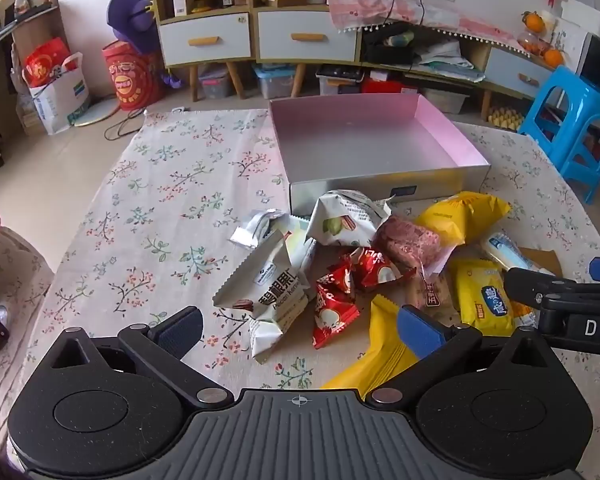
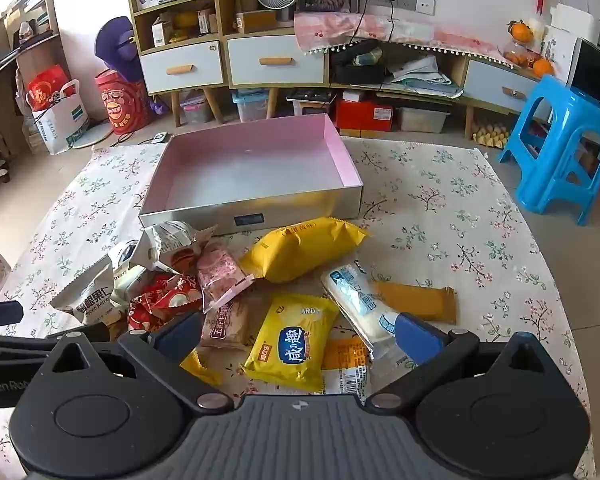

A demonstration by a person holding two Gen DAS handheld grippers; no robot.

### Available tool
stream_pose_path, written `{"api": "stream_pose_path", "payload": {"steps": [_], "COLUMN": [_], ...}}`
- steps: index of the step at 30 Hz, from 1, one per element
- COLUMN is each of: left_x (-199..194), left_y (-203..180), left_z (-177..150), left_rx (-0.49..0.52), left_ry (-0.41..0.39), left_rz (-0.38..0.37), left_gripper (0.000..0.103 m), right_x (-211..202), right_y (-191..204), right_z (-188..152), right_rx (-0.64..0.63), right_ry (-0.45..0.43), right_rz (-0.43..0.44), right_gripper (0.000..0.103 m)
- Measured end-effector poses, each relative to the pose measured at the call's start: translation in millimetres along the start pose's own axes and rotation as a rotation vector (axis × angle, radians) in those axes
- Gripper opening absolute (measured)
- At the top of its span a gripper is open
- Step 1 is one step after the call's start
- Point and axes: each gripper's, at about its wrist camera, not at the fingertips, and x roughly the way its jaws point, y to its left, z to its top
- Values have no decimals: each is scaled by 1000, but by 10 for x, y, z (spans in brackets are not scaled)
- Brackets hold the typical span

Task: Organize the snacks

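Both your claws are spread wide and hold nothing: the left claw (image 1: 298, 330) hangs over the near left of the snack pile, above the white pecan bag (image 1: 266, 288) and the red packets (image 1: 334, 300); the right claw (image 2: 298, 338) hangs over the yellow cracker packet (image 2: 294, 346). The snacks lie heaped on the worktop (image 1: 160, 184) just in front of the silver box (image 2: 256, 168), which is open with nothing in it.

Watch the overlaps. The packets rest on one another, so closing on one may pinch a neighbour or drag it toward the near edge. The puffed yellow bag (image 2: 304, 248) looks slippery and could squirt out of a shallow grip. Your two claws are close together; reaching across may knock them.
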Motion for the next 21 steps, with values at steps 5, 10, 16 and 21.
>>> {"api": "stream_pose_path", "payload": {"steps": [5, 10, 16, 21], "left_x": [11, 35, 15, 20], "left_y": [0, -11, 13, 8], "left_z": [5, -128, -55, -53], "left_rx": [4, 2, -1, -1], "left_ry": [-6, -13, 0, 3], "left_rz": [13, 10, 12, 15], "left_gripper": [103, 103, 103, 103], "right_x": [27, -1, -11, -34], "right_y": [5, 27, 36, 16], "right_z": [7, -6, -4, 8], "right_rx": [-13, -11, -16, -13], "right_ry": [2, -12, -11, -13], "right_rz": [-8, -1, -3, 1], "right_gripper": [94, 94, 94, 94]}}
